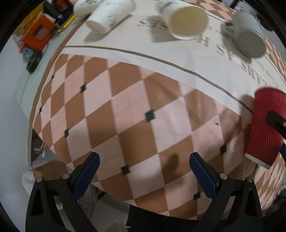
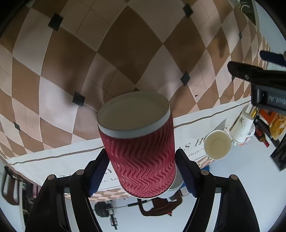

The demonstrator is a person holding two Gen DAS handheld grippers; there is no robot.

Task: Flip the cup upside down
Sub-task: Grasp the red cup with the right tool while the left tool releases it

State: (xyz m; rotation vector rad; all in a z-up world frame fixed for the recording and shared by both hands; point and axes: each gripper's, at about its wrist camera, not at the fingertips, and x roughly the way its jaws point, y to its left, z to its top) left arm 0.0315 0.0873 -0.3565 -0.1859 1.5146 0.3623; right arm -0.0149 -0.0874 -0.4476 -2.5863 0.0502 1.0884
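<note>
A red ribbed paper cup (image 2: 141,151) with a white base is held between the fingers of my right gripper (image 2: 143,169), its base toward the camera, above the checkered tablecloth (image 2: 71,53). In the left wrist view the same red cup (image 1: 266,128) shows at the right edge, tilted, with a black finger (image 1: 277,123) of the right gripper across it. My left gripper (image 1: 143,173) is open and empty over the checkered cloth (image 1: 125,107) near the table's front edge.
At the far side stand two white paper cups, one with its base up (image 1: 109,16) and one open toward the camera (image 1: 187,21), and a grey mug (image 1: 248,33) with its base up. Clutter with an orange box (image 1: 38,32) lies at the far left.
</note>
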